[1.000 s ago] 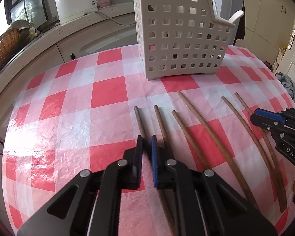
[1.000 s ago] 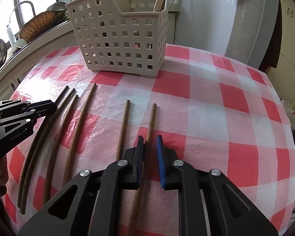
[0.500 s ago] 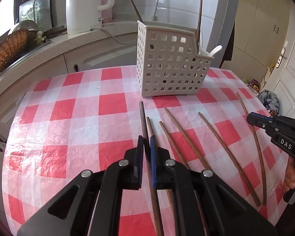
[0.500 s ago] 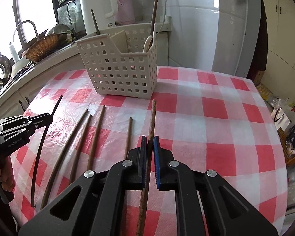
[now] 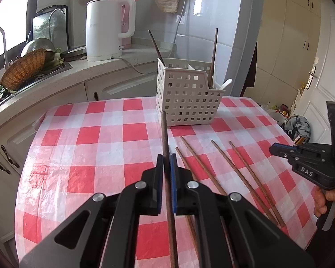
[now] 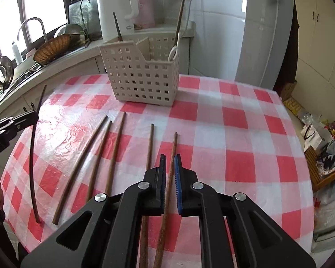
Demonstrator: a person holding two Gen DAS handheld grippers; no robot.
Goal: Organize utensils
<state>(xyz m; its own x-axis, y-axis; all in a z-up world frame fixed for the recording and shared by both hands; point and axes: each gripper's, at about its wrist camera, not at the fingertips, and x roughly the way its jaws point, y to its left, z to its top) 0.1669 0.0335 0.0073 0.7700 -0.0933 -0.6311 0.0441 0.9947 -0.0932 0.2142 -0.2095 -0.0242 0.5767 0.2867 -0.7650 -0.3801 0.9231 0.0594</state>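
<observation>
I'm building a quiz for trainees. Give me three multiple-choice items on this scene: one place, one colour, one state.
1. Where is the basket? A on the tablecloth; B on the counter; C on the floor.
2. Tablecloth colours? A blue and white; B red and white; C green and yellow.
3. The left tool is: A open, empty; B shut on a spoon; C shut on a chopstick.
Answers: A, it stands on the checks; B, red and white squares; C, a brown stick is pinched.

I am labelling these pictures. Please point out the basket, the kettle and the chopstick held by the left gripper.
basket [image 5: 185, 98], left wrist view, front wall.
kettle [image 5: 102, 29], left wrist view, body.
chopstick [image 5: 164, 134], left wrist view, shaft above fingers.
</observation>
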